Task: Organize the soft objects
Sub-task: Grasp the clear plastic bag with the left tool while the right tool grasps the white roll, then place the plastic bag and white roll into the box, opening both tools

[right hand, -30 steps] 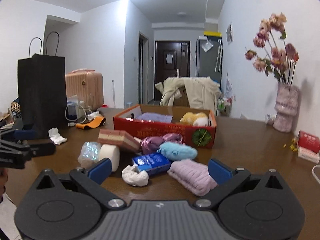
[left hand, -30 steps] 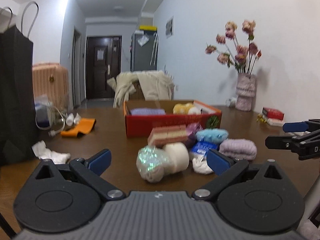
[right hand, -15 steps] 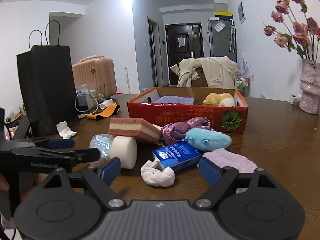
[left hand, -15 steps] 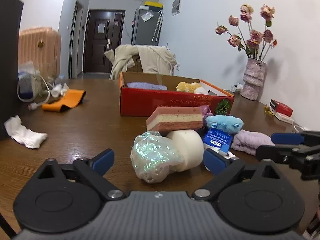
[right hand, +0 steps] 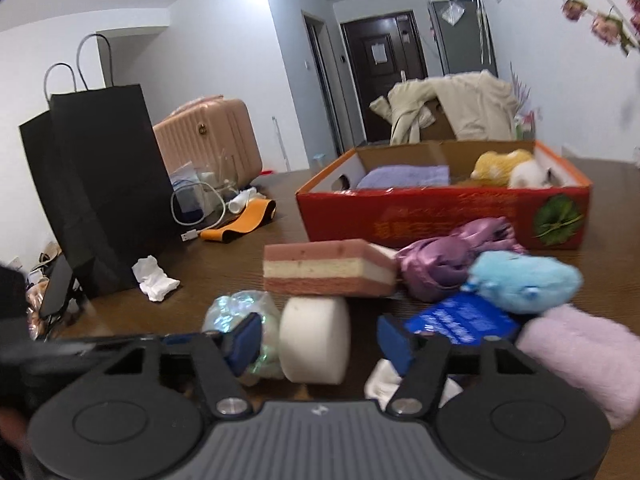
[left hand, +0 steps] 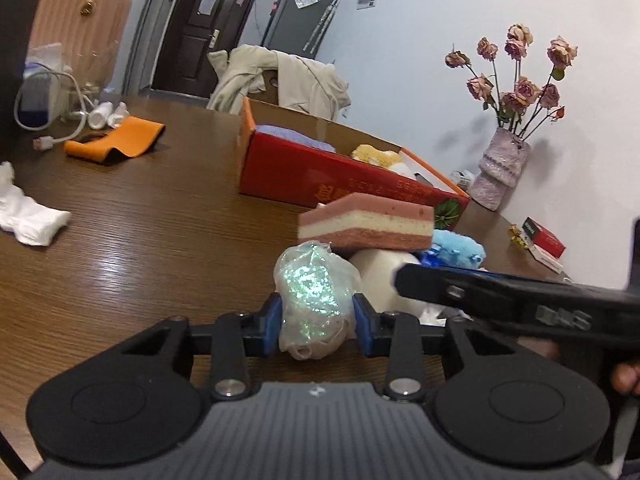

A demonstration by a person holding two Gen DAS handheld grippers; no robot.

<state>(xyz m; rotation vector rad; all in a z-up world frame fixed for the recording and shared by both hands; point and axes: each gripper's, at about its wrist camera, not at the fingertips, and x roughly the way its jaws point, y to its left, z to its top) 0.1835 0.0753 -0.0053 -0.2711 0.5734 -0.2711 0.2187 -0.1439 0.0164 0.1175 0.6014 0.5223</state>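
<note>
Two claws are at work over the desk (left hand: 120,240). My left claw (left hand: 318,320) has its blue pads pressed against both sides of the iridescent bag (left hand: 316,284), pinching it where it sits on the wood near the front edge. My right claw (right hand: 320,338) is spread, its pads on either side of the white foam roll (right hand: 314,340) with a gap showing on the right, so it is not gripping anything.

That roll lies on its side, touching the bag, and the pink-and-cream layered sponge (right hand: 328,268) rests on top of it. Just beyond are the purple satin cloth (right hand: 444,260), the blue plush toy (right hand: 524,282), the blue packet (right hand: 460,318) and the lilac fuzzy cloth (right hand: 580,354), all crowded together. A white sock (right hand: 386,384) lies under my right pad.

Behind the pile stands the red box (right hand: 440,216), holding a folded lavender towel (right hand: 404,176) and a yellow plush (right hand: 500,162). Toward the desk's left edge are a black paper bag (right hand: 100,184), a crumpled tissue (right hand: 154,278) and an orange band (right hand: 248,220).
</note>
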